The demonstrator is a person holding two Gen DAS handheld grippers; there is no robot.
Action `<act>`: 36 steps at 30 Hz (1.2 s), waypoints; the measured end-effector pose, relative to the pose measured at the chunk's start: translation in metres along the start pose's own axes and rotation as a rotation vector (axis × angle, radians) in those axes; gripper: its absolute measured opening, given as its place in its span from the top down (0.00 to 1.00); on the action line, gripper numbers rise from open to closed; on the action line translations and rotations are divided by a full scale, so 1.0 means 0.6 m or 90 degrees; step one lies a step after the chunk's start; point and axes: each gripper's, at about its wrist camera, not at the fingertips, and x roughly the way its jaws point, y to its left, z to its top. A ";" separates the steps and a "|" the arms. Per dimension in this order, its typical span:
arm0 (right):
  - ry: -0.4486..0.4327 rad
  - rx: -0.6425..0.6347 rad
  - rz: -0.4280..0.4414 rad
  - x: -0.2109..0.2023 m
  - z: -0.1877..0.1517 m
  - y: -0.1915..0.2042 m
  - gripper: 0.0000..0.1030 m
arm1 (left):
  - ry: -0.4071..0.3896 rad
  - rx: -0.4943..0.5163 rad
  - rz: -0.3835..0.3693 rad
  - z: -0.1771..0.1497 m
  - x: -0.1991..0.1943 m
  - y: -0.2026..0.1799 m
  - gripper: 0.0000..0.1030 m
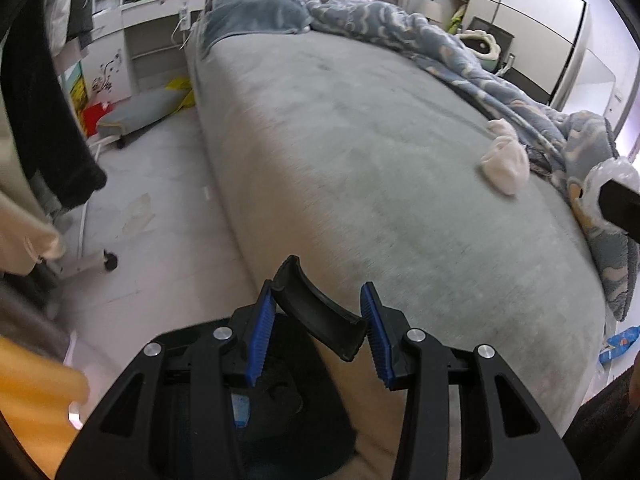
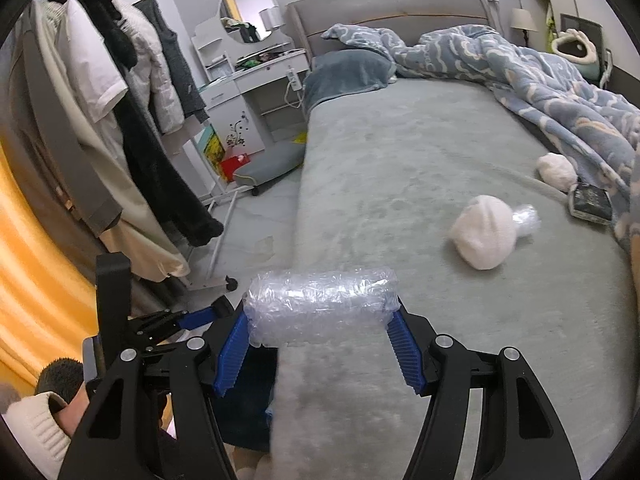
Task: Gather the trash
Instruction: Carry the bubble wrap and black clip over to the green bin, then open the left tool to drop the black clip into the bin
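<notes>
At the near edge of the bed (image 2: 380,152), both grippers already carry something. The right gripper (image 2: 320,332) has its fingers (image 2: 232,356) clamped on a roll of bubble wrap (image 2: 320,308), whose long axis runs crosswise, from one finger to the other. The left gripper (image 1: 320,332) has its fingers (image 1: 260,336) pressed on a curved black plastic piece (image 1: 320,308), which sits slanted between them, one end sticking up past the left finger.

Farther up the bed, ahead and to the right of both grippers, lie more loose things: a white wad (image 2: 484,236) with a small clear plastic ball (image 2: 526,220) touching its far side, a second white wad (image 2: 556,172) near the blue blanket (image 2: 560,92), and a dark flat packet (image 2: 590,200) just beside that. In the left wrist view the white wad (image 1: 504,160) sits far to the right, so the right hand seems the nearer one. With both sets of fingers full, the held pieces probably need dropping off before any reach across the bed; no bin is clearly in view.
</notes>
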 end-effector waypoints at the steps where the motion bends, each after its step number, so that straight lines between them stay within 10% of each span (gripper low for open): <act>1: 0.003 -0.002 0.003 0.004 -0.002 0.008 0.37 | 0.004 -0.002 0.004 -0.005 0.000 0.006 0.55; 32: 0.113 -0.088 0.074 0.158 -0.040 0.180 0.37 | 0.261 -0.115 0.051 -0.169 0.090 0.182 0.54; 36: 0.139 -0.080 0.071 0.186 -0.052 0.179 0.37 | 0.267 -0.128 0.040 -0.182 0.084 0.196 0.41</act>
